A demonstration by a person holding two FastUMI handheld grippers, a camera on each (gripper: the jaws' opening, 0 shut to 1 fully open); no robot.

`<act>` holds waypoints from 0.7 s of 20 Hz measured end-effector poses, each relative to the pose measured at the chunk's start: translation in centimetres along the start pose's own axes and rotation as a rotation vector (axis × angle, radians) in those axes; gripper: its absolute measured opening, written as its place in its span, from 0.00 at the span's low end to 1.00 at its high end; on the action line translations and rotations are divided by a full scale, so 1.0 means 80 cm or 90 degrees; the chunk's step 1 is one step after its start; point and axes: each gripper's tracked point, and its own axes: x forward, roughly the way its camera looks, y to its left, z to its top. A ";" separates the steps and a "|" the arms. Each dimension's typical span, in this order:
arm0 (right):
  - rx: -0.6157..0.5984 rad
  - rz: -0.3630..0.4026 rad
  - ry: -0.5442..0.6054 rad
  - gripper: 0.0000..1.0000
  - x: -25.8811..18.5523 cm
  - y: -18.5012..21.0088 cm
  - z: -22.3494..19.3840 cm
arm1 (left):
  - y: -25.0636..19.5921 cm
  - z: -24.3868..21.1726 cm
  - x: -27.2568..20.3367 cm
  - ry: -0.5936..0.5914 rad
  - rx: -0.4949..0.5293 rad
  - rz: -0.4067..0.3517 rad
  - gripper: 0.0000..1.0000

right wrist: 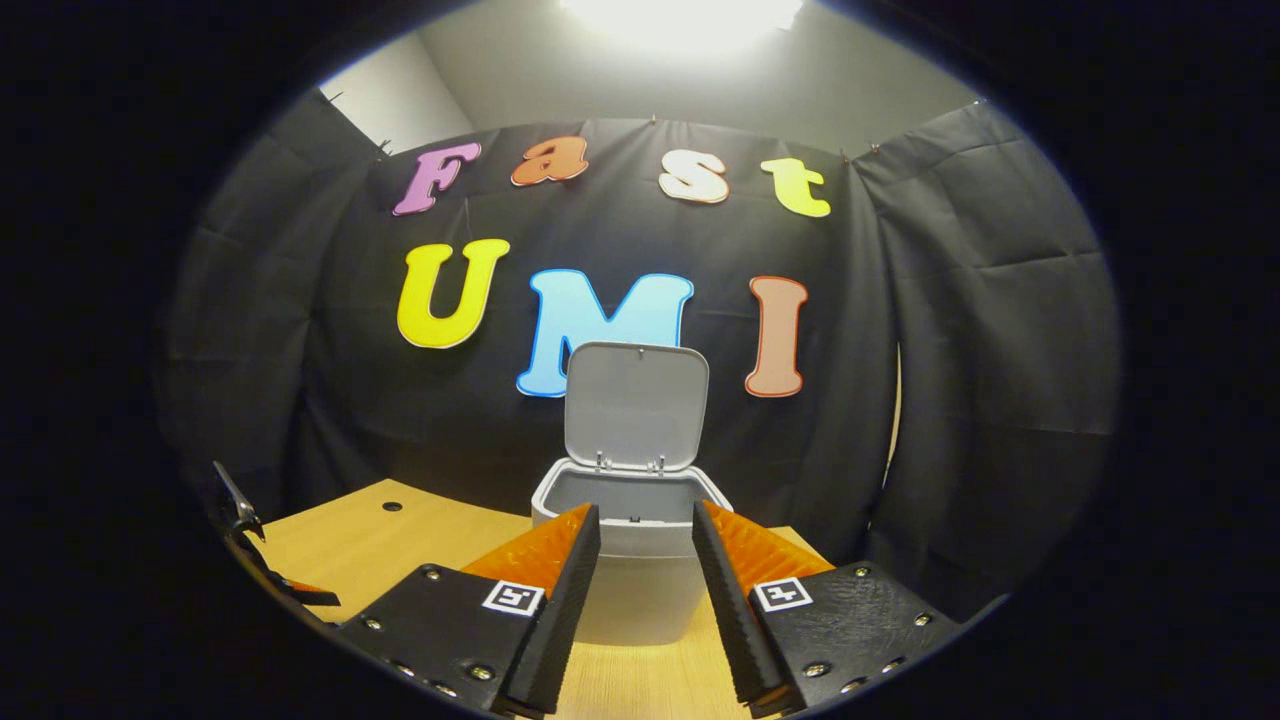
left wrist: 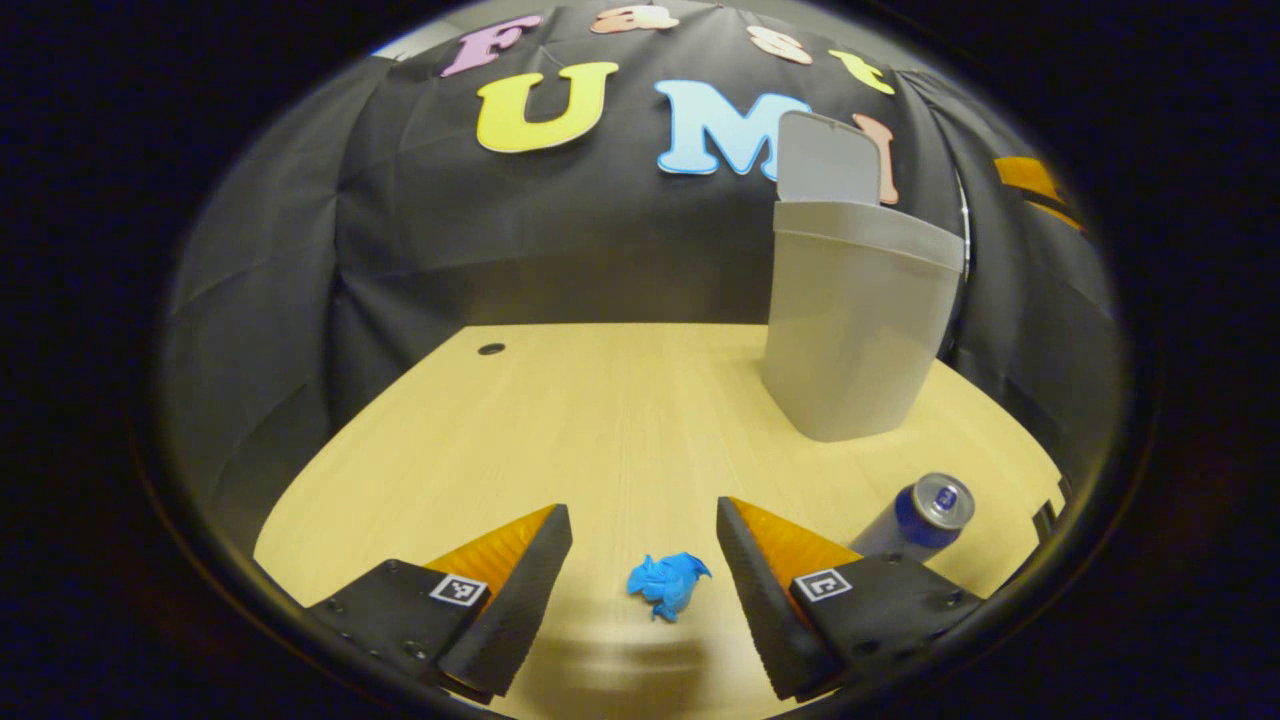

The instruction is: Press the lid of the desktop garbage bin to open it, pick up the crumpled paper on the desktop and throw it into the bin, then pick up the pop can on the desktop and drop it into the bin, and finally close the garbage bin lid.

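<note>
The grey desktop bin (left wrist: 855, 320) stands at the back right of the table with its lid (left wrist: 828, 158) swung up. A blue crumpled paper (left wrist: 667, 584) lies on the wood between the open fingers of my left gripper (left wrist: 642, 518), slightly nearer than the tips and untouched. A blue pop can (left wrist: 918, 515) lies on its side just right of the left gripper's right finger. In the right gripper view the bin (right wrist: 630, 560) sits straight ahead, lid (right wrist: 636, 405) upright and mouth showing. My right gripper (right wrist: 645, 515) hangs open in front of the bin with nothing in it.
The light wooden table (left wrist: 560, 430) has a small round cable hole (left wrist: 491, 349) at its back left. Black cloth walls close in behind and beside the table. Part of the other gripper (right wrist: 240, 520) shows at the left edge of the right gripper view.
</note>
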 end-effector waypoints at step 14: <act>-0.010 -0.034 0.028 0.93 -0.034 -0.002 -0.006 | -0.009 -0.088 0.044 0.099 0.062 -0.056 0.96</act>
